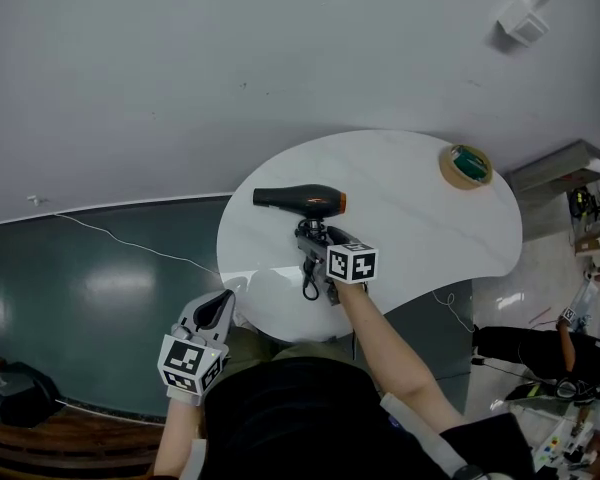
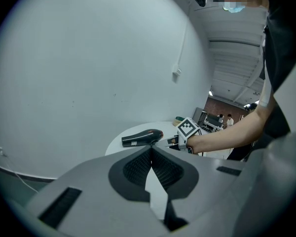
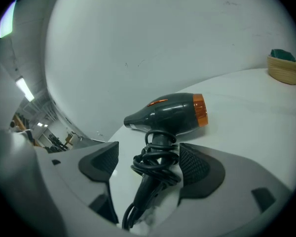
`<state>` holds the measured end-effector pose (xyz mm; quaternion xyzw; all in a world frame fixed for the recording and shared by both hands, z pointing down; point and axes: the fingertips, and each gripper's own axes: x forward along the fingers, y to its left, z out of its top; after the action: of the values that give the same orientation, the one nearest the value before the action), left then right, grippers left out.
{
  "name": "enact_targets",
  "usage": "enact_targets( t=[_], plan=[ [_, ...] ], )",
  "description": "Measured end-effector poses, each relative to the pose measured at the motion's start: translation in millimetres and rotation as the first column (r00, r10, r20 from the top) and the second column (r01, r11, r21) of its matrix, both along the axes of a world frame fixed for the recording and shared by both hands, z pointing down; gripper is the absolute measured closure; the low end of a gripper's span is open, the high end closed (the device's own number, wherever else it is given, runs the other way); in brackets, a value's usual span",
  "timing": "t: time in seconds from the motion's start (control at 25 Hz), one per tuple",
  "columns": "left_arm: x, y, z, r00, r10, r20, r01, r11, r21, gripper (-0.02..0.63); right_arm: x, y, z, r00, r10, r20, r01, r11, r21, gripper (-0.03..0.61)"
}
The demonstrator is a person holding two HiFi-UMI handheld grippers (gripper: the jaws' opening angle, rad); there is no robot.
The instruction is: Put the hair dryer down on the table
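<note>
The black hair dryer [image 1: 300, 200] with an orange rear ring lies on its side on the white round table [image 1: 430, 238]. Its barrel [image 3: 170, 113] points left, and its handle [image 3: 155, 169], wrapped in black cord, points back toward me. My right gripper [image 1: 316, 238] is low over the table with its jaws wide apart on either side of the handle. The left pad [image 3: 101, 163] stands clear of the cord and the right pad [image 3: 195, 166] is close beside it. My left gripper [image 1: 218, 306] hangs off the table's near left edge, shut and empty, and in its own view the gripper [image 2: 151, 151] faces the dryer [image 2: 142, 138].
A small round wicker holder [image 1: 466, 165] with something green in it stands at the table's far right. A white wall rises behind the table, and a thin cable [image 1: 130, 240] runs along the dark floor on the left. Shelving [image 1: 570, 173] and a crouching person [image 1: 540, 353] are to the right.
</note>
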<state>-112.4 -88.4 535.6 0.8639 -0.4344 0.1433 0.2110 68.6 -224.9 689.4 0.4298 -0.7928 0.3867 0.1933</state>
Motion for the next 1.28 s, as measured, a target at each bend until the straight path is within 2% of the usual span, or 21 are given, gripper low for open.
enact_targets(
  t=[0.32,0.56,0.6,0.72,0.92,1.12,1.28],
  plan=[
    [18,-5,-11,1.000,0.003,0.002,-0.003,0.999,0.033,0.612,15,11,-48,0.995,0.012,0.096,-0.019,0.997,0.070,0.209],
    [37,-11,-20,1.000,0.010,0.003,-0.010,0.998,0.061,0.612,31,25,-89,0.989,-0.017,0.146,-0.003,0.990,0.140,0.214],
    [40,-12,-22,1.000,0.011,0.003,-0.011,0.998,0.065,0.612,34,28,-97,0.989,-0.022,0.150,-0.002,0.988,0.156,0.230],
    [50,-15,-26,1.000,0.012,0.002,-0.012,0.997,0.076,0.612,46,37,-120,0.988,-0.031,0.154,-0.004,0.976,0.217,0.337],
    [67,-21,-35,1.000,0.024,0.004,-0.024,0.995,0.099,0.612,63,52,-159,0.985,-0.053,0.162,0.000,0.951,0.309,0.433],
    [82,-25,-47,0.999,0.032,0.004,-0.032,0.991,0.126,0.612,80,69,-196,0.984,-0.063,0.169,-0.006,0.924,0.382,0.494],
    [92,-28,-58,0.999,0.034,-0.011,-0.032,0.988,0.148,0.612,92,80,-218,0.985,-0.069,0.156,-0.004,0.904,0.427,0.508]
  ],
)
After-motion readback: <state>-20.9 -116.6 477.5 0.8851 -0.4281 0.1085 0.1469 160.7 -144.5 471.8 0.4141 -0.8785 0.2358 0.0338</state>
